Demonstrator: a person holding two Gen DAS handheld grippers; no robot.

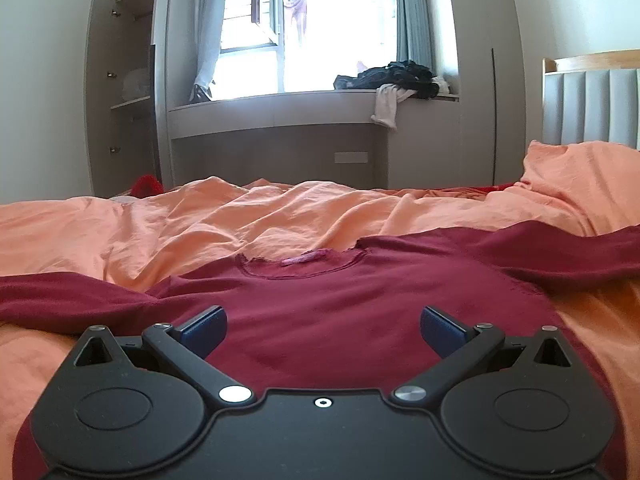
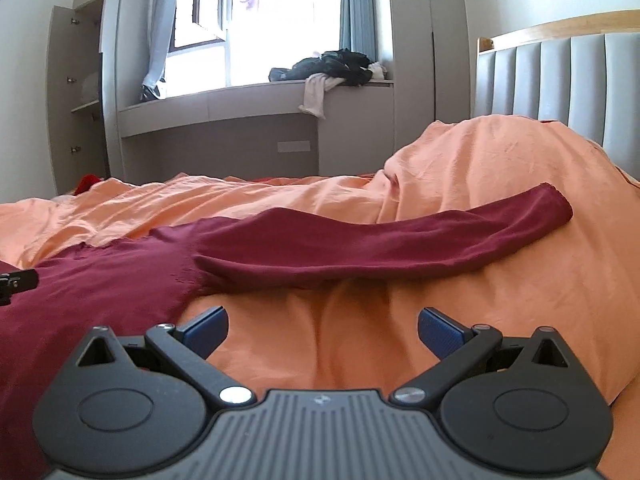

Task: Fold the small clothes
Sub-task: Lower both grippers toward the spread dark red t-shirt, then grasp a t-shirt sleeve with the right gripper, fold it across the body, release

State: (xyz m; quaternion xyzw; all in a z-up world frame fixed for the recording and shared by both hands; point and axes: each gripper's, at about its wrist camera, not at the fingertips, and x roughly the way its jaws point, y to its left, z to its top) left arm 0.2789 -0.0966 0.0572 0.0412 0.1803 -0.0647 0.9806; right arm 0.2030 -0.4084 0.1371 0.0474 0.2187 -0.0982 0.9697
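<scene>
A dark red long-sleeved shirt (image 1: 320, 312) lies flat on the orange bedsheet (image 1: 240, 216), neck away from me, sleeves spread to both sides. My left gripper (image 1: 323, 326) is open and empty, low over the shirt's body near the hem. In the right wrist view the shirt (image 2: 100, 280) lies at the left and its right sleeve (image 2: 380, 244) stretches right over a bump in the sheet. My right gripper (image 2: 323, 326) is open and empty over bare sheet (image 2: 320, 320), just short of the sleeve. A bit of the left gripper (image 2: 16, 280) shows at the left edge.
A padded headboard (image 2: 560, 80) stands at the right. A window bench (image 1: 280, 112) beyond the bed holds a pile of dark clothes (image 1: 400, 76). An open cupboard (image 1: 124, 92) is at the far left. A red item (image 1: 146, 186) lies past the bed's far edge.
</scene>
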